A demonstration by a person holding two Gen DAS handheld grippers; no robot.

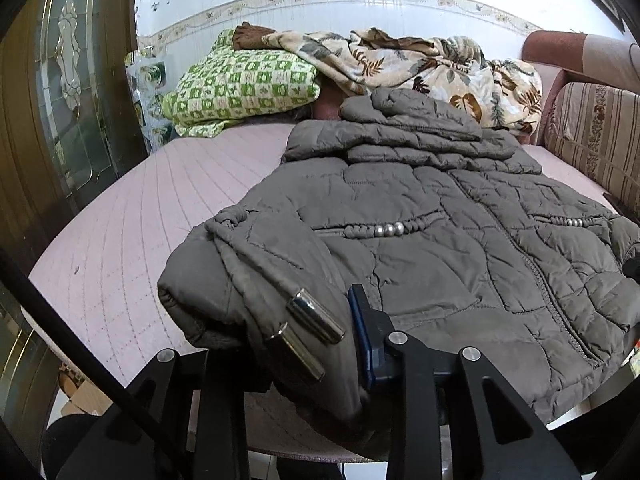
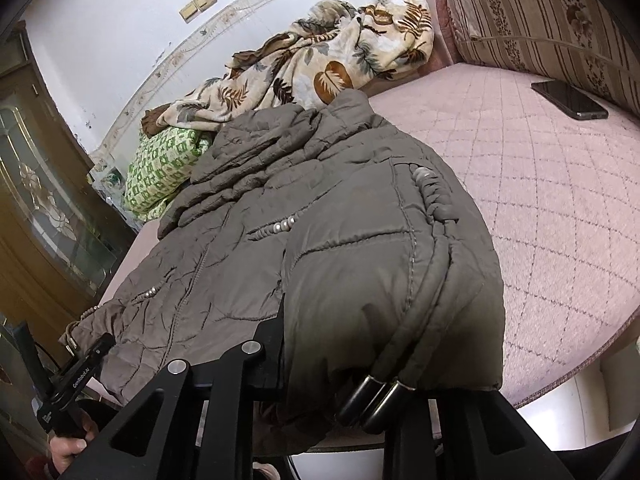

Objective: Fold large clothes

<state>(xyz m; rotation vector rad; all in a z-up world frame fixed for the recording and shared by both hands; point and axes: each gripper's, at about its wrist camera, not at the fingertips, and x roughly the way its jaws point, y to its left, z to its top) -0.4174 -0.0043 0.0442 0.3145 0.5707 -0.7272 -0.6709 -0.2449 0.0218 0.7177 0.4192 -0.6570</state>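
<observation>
Tongs first: your left tongs (image 1: 304, 344) and right tongs (image 2: 344, 380) each pinch a hem corner of the jacket (image 1: 440, 240), spread on the bed (image 1: 132, 216) toward 12 o'clock. Puffy, soft, probably slippery; grip quilted seams, not the cord ends (image 1: 316, 316).

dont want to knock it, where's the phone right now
The flat black phone shows only in the right wrist view, upper right, lying on the pink quilted mattress beside the striped floral cushion, clear of the grey puffer jacket.
</observation>
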